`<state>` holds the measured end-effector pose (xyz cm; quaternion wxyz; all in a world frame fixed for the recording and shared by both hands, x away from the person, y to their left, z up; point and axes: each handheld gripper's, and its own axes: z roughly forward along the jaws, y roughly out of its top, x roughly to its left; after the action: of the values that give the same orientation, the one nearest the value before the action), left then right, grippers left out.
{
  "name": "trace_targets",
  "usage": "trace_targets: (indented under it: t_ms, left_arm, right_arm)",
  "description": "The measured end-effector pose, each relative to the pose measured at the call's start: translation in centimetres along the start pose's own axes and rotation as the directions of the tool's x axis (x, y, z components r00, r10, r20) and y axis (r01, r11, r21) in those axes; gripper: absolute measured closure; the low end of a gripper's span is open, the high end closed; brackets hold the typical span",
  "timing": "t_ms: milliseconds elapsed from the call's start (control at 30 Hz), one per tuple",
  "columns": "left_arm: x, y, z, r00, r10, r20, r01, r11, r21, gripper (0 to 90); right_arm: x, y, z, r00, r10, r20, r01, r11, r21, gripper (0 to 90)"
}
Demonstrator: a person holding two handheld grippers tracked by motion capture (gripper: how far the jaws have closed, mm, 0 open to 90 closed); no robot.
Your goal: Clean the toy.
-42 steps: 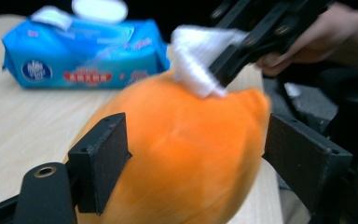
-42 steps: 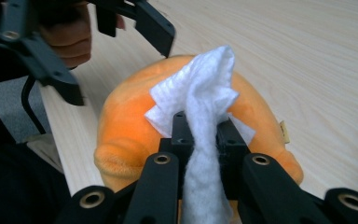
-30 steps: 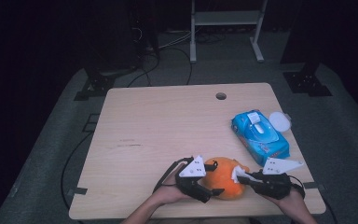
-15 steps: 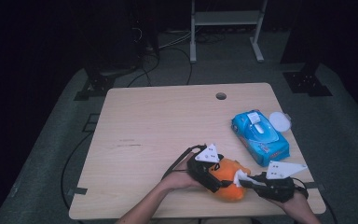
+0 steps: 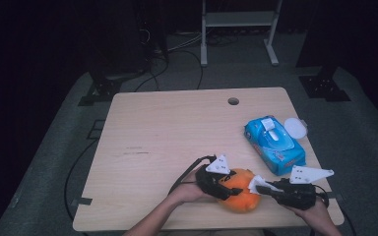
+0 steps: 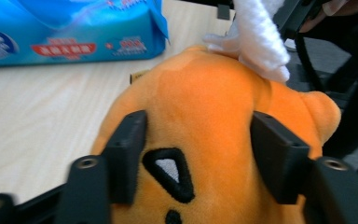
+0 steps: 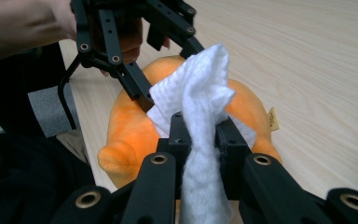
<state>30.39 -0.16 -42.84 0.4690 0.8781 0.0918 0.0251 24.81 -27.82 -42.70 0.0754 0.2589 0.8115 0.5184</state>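
An orange plush toy (image 5: 240,191) lies near the front edge of the wooden bench (image 5: 167,132), right of centre, with the broad left and far stretches of the benchtop bare around it. The left hand-held gripper (image 5: 221,186) has just been closing its jaws, which now press into the toy's sides with the stitched face between them. The right hand-held gripper (image 5: 268,188) is clamped on a white wipe (image 7: 200,121) whose loose end rests on top of the toy. A blue pack of wipes (image 5: 274,143) sits just beyond, by the right edge, with a round white lid (image 5: 295,129) beside its far end. A cable hole (image 5: 233,101) marks the far side. Grey carpet and dark stands surround the bench. The toy's long axis runs roughly left to right, face toward the left hand-held gripper.
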Motion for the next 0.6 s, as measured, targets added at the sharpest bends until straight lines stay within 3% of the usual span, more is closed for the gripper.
trace_targets:
  t_ms: [133, 333, 367, 400, 600]
  left_arm:
    - [-0.4, 0.2, -0.6, 0.9990, 0.004, -0.044, -0.006, 0.9991, -0.041, 49.8]
    - [0.1, 0.3, -1.7, 0.9914, -0.002, -0.130, -0.005, 0.9984, -0.057, 51.3]
    - [0.1, 0.3, -1.7, 0.9914, -0.002, -0.130, -0.005, 0.9984, -0.057, 51.3]
    - [0.2, 0.3, -2.0, 0.9862, 0.007, -0.166, -0.016, 0.9986, -0.050, 51.2]
    - [1.1, 0.0, -3.2, 0.9775, -0.006, -0.211, -0.004, 0.9990, -0.044, 51.3]
  right_arm:
    - [-0.1, 0.0, -0.4, 0.9998, 0.016, 0.016, -0.015, 1.000, -0.027, 78.5]
    - [-1.0, -0.2, -1.4, 0.9969, 0.042, 0.066, -0.039, 0.998, -0.046, 78.5]
    - [-1.0, -0.2, -1.4, 0.9969, 0.042, 0.066, -0.039, 0.998, -0.046, 78.5]
    - [-1.7, -0.5, -1.5, 0.9937, 0.052, 0.100, -0.050, 0.999, -0.021, 78.5]
    - [-3.4, -2.0, -0.8, 0.9804, 0.058, 0.188, -0.078, 0.992, 0.101, 75.8]
